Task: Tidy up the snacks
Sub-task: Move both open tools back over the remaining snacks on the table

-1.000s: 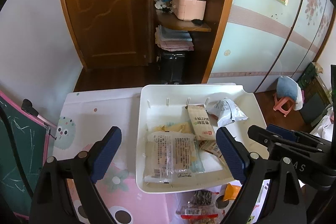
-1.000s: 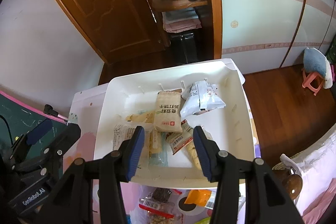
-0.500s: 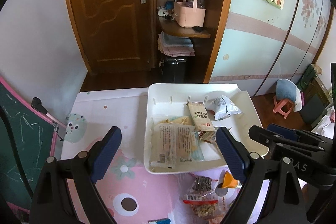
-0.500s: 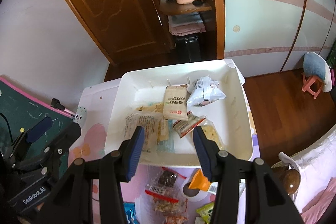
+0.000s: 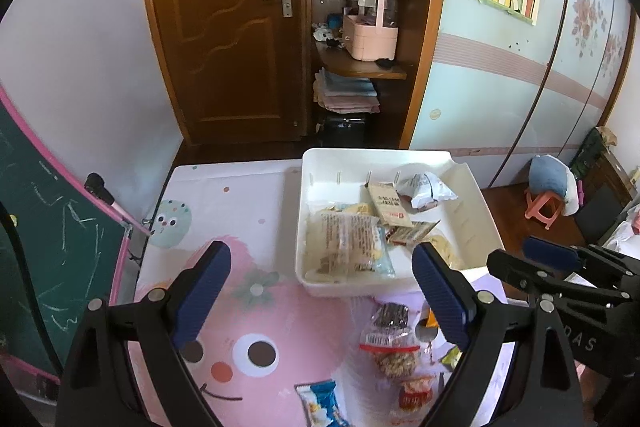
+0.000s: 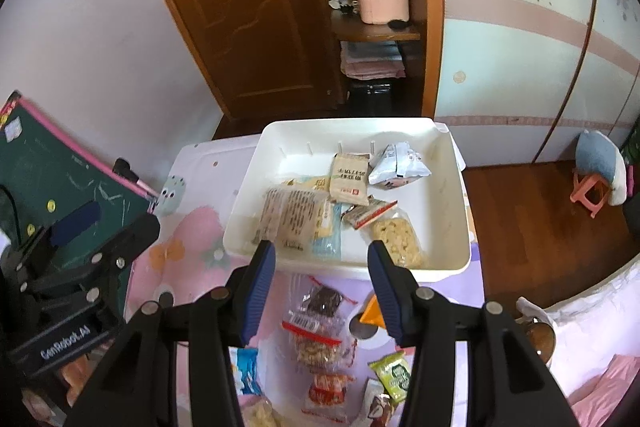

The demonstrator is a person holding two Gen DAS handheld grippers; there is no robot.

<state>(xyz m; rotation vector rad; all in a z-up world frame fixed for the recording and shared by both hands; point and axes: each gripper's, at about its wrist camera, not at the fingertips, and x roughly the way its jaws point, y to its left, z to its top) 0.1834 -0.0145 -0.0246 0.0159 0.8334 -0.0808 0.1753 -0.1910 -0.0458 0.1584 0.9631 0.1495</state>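
A white tray [image 5: 472, 195] stands on the far right part of the table and holds several snack packets. Among them are a large clear packet [image 5: 344, 243], a brown packet [image 5: 388, 205] and a white foil bag [image 5: 424, 187]. Loose snacks lie on the cloth in front of the tray: a clear zip bag [image 5: 390, 343], a blue packet [image 5: 320, 403] and a red packet [image 5: 414, 393]. My left gripper [image 5: 320, 259] hovers wide open and empty above the tray's near left corner. My right gripper [image 6: 321, 251] hangs over the tray [image 6: 448, 163], half open with nothing in it. Below it lie the zip bag [image 6: 316, 327] and a green packet [image 6: 394, 375].
The table wears a pink cartoon cloth [image 5: 240, 339]. A green chalkboard [image 5: 40, 227] leans at its left edge. Behind the table are a wooden door [image 5: 228, 27], a corner shelf with a pink basket [image 5: 370, 39] and a pink stool [image 5: 542, 207] on the floor at right.
Both grippers have drawn back and risen from the tray, so it looks smaller and the loose snacks in front of it have come into view. Neither jaw opening has changed.
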